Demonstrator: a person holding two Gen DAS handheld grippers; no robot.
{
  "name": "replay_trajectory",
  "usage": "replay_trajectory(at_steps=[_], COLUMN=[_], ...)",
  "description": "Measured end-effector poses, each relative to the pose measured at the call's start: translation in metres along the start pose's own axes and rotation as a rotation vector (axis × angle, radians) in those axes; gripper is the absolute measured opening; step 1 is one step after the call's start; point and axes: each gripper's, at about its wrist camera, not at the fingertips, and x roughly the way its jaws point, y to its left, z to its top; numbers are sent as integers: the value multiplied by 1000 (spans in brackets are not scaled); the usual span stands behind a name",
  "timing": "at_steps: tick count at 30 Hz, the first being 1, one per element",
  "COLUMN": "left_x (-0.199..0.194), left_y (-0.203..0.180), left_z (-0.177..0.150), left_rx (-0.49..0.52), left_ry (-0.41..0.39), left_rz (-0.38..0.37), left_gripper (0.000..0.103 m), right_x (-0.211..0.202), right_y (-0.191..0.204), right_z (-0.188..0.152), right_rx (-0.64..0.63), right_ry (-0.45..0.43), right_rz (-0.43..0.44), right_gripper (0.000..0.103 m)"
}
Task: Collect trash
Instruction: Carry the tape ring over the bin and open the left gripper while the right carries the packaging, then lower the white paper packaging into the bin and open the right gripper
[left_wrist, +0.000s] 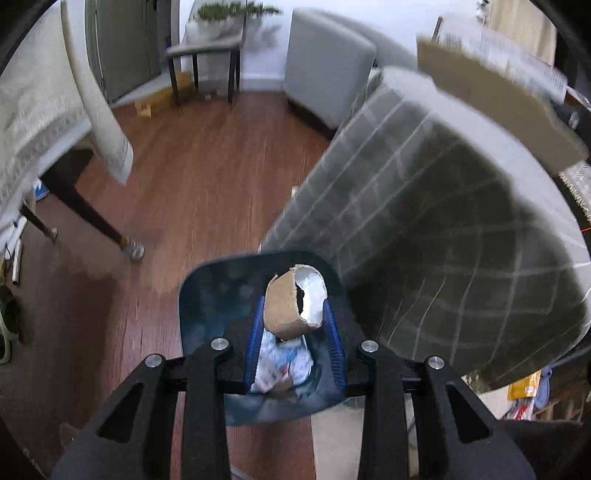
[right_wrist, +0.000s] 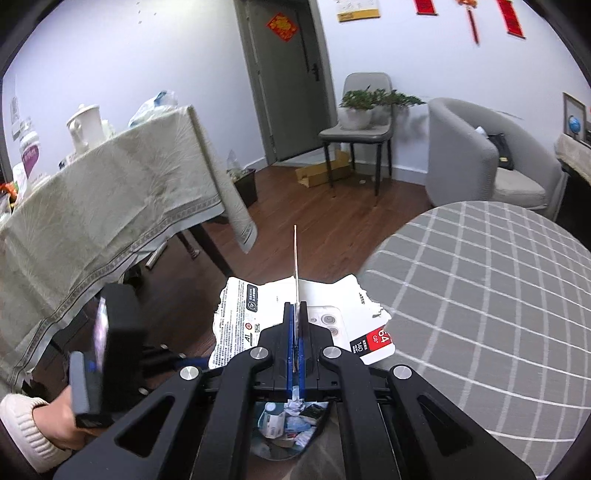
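In the left wrist view my left gripper (left_wrist: 295, 317) holds a torn brown cardboard tube (left_wrist: 291, 306) between its blue pads, directly above a dark blue trash bin (left_wrist: 207, 295) with crumpled paper (left_wrist: 280, 365) inside. In the right wrist view my right gripper (right_wrist: 295, 314) is shut on a flat white torn package card (right_wrist: 240, 314), held edge-on above the same bin, whose trash (right_wrist: 288, 424) shows below the fingers. The left gripper body (right_wrist: 110, 350) and the hand holding it show at lower left of that view.
A round table with a grey checked cloth (right_wrist: 480, 314) stands right beside the bin. A table with a beige cloth (right_wrist: 110, 203) is at the left. A grey armchair (right_wrist: 480, 158), a chair with a plant (right_wrist: 362, 125) and a flat carton (right_wrist: 321, 170) stand farther back on the wood floor.
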Motion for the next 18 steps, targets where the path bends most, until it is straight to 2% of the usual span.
replay_trajectory(at_steps=[5, 10, 15, 18], left_x=[29, 42, 36, 26], left_y=[20, 32, 39, 44], left_z=[-17, -29, -32, -32], left_rx=[-63, -78, -89, -91], left_ry=[119, 181, 178, 157], left_rz=[-49, -46, -39, -29], left_gripper=[34, 36, 57, 61], right_x=[16, 30, 44, 50], right_y=[15, 26, 34, 38], right_z=[1, -1, -6, -8], right_rx=[-9, -17, -25, -31], right_ry=[32, 60, 95, 111], right_rz=[11, 21, 20, 16], right_gripper=[2, 2, 2, 2])
